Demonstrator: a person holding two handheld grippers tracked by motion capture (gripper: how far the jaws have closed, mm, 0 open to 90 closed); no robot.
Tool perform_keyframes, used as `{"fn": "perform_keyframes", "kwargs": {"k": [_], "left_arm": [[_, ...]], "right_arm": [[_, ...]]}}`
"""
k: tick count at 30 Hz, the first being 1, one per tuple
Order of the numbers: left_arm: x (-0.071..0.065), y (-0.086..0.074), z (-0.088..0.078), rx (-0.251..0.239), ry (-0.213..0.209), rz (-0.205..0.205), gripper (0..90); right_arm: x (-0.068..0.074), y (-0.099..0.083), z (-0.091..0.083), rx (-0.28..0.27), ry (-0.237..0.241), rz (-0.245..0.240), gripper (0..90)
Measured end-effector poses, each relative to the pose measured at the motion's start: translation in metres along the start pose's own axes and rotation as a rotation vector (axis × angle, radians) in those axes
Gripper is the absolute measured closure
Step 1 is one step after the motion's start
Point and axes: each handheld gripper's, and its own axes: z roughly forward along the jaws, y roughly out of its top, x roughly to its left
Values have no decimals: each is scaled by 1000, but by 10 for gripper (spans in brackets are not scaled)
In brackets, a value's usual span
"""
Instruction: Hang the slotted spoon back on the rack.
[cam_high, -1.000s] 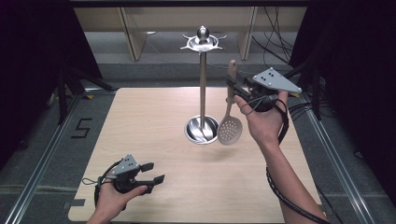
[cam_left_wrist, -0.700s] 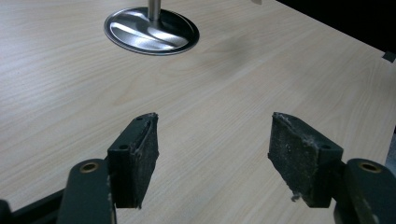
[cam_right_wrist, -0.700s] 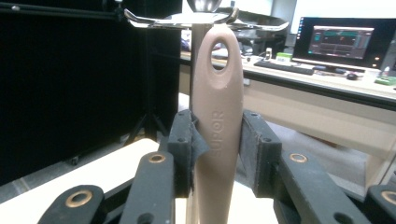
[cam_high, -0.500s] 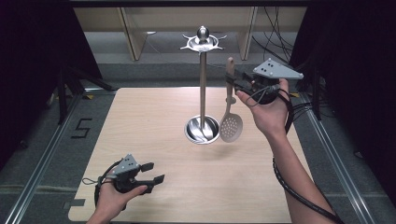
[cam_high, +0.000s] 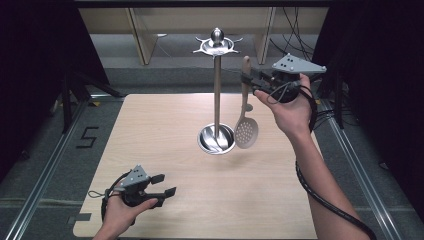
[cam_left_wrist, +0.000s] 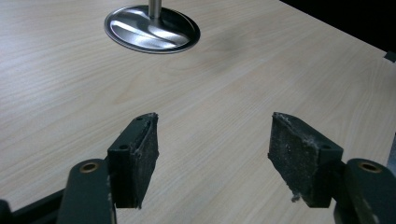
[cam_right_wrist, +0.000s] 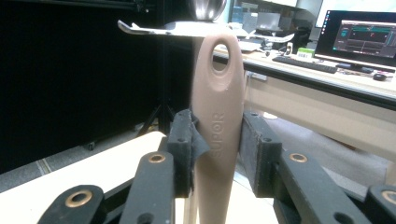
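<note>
Skimmer (cam_high: 245, 117) handle is hanging upright, clamped in the right gripper (cam_high: 248, 83) just beside the rack (cam_high: 216, 95), its hanging hole sitting below the hooks, while the left gripper (cam_high: 169, 184) is resting open.

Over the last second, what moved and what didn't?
The right gripper, shut on the slotted spoon, rose and moved up-frame, closer to the hook ring atop the stand; the spoon's head now hangs off the table beside the stand's base. The grip did not change. The left gripper stayed open, low at the near left; the stand did not move.
</note>
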Motion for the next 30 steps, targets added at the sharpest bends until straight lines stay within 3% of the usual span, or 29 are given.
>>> {"fn": "perform_keyframes", "kwargs": {"k": [26,30], "left_arm": [[0,0,0,-1,0,0,321],[0,0,0,-3,2,0,321]], "right_arm": [[-6,16,12,29,7,-15,681],[-5,17,14,51,12,7,681]]}}
